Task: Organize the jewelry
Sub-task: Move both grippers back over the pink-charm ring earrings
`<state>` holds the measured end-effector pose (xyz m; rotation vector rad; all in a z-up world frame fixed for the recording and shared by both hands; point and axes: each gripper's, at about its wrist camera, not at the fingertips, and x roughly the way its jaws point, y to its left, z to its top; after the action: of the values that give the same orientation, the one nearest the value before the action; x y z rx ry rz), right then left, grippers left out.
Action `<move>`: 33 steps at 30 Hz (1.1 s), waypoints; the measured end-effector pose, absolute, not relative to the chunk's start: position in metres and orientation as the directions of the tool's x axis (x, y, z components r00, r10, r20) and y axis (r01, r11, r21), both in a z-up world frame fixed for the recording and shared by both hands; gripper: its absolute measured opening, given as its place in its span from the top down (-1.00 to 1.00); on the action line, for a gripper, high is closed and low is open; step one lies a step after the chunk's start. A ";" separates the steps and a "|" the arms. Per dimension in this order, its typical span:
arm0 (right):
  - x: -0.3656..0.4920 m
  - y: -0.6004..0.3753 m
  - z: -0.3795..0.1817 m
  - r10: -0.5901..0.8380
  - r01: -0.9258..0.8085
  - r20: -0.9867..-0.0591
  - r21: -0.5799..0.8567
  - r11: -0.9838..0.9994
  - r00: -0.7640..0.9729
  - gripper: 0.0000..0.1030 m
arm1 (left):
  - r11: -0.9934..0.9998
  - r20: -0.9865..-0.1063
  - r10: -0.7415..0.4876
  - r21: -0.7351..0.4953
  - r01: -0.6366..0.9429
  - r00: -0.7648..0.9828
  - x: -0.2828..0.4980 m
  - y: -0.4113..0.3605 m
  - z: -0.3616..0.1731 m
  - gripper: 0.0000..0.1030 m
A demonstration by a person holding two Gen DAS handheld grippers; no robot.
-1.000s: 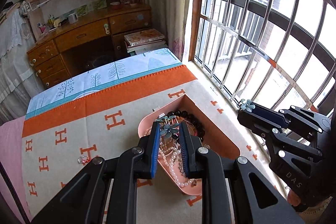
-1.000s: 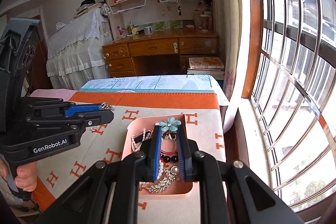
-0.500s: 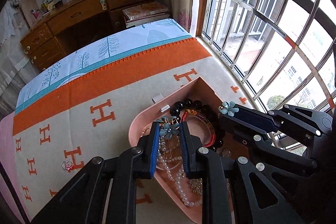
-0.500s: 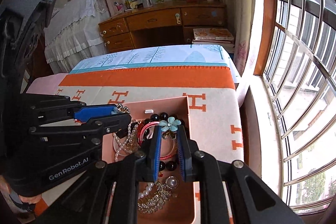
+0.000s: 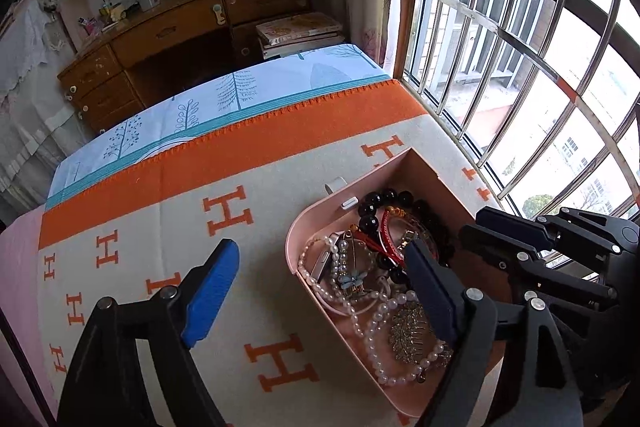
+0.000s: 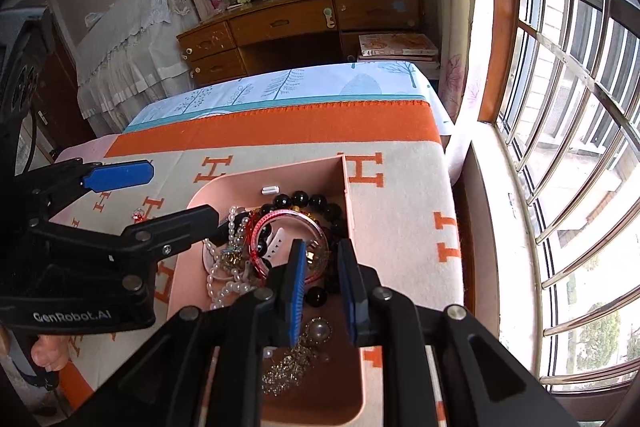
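A pink tray (image 5: 292,239) (image 6: 346,179) on the H-patterned blanket holds pearls (image 5: 372,327), a red bangle (image 6: 288,219), black beads (image 5: 380,199) and a gold leaf comb (image 5: 408,331). My left gripper (image 5: 320,247) (image 6: 182,193) hangs over the tray's left rim. Its jaws are opening wide and nothing is pressed between them. A blue flower pin (image 5: 352,279) lies loose on the pearls below. My right gripper (image 6: 322,247) (image 5: 472,223) hovers low over the bangle. Its jaws stand a narrow gap apart, with no flower at the tips in either view.
A small red ring (image 6: 138,215) lies on the blanket (image 5: 240,187) left of the tray. Window bars (image 5: 520,87) run close along the right side. A wooden desk (image 6: 300,23) stands beyond the bed's far end. A hand (image 6: 44,355) grips the left tool.
The left jaws have sprung apart and the blue flower pin they pinched now lies in the tray. Both grippers have sunk closer to the tray. The flower at the right tips is gone.
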<state>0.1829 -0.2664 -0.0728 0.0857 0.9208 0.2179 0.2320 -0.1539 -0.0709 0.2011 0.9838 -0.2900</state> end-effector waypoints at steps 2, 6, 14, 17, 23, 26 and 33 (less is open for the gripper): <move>0.180 -0.265 -0.070 0.222 -0.149 -0.777 0.166 0.975 0.589 0.68 | 0.943 -0.841 -0.146 0.041 0.330 0.521 0.228 -0.153 -0.070 -0.62; 0.173 -0.261 -0.065 0.217 -0.152 -0.774 0.157 0.976 0.596 0.68 | 0.943 -0.839 -0.142 0.047 0.330 0.525 0.219 -0.149 -0.067 -0.63; 0.155 -0.251 -0.061 0.217 -0.155 -0.775 0.154 0.976 0.594 0.68 | 0.937 -0.833 -0.130 0.074 0.341 0.537 0.192 -0.138 -0.062 -0.73; 0.147 -0.246 -0.062 0.218 -0.158 -0.777 0.154 0.975 0.590 0.68 | 0.937 -0.834 -0.121 0.082 0.339 0.538 0.182 -0.132 -0.062 -0.74; 0.132 -0.232 -0.061 0.222 -0.172 -0.784 0.149 0.974 0.580 0.68 | 0.940 -0.844 -0.121 0.072 0.333 0.523 0.165 -0.116 -0.064 -0.86; 0.127 -0.223 -0.059 0.225 -0.184 -0.784 0.143 0.972 0.578 0.68 | 0.947 -0.842 -0.120 0.061 0.315 0.526 0.158 -0.104 -0.063 -0.98; 0.116 -0.196 -0.045 0.243 -0.236 -0.774 0.125 0.964 0.584 0.68 | 0.961 -0.838 -0.086 0.074 0.268 0.539 0.146 -0.071 -0.059 -0.98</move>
<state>0.1165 -0.1960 -0.0452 0.0088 0.9046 0.2794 0.1465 -0.0712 -0.0586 0.2027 0.9805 -0.2125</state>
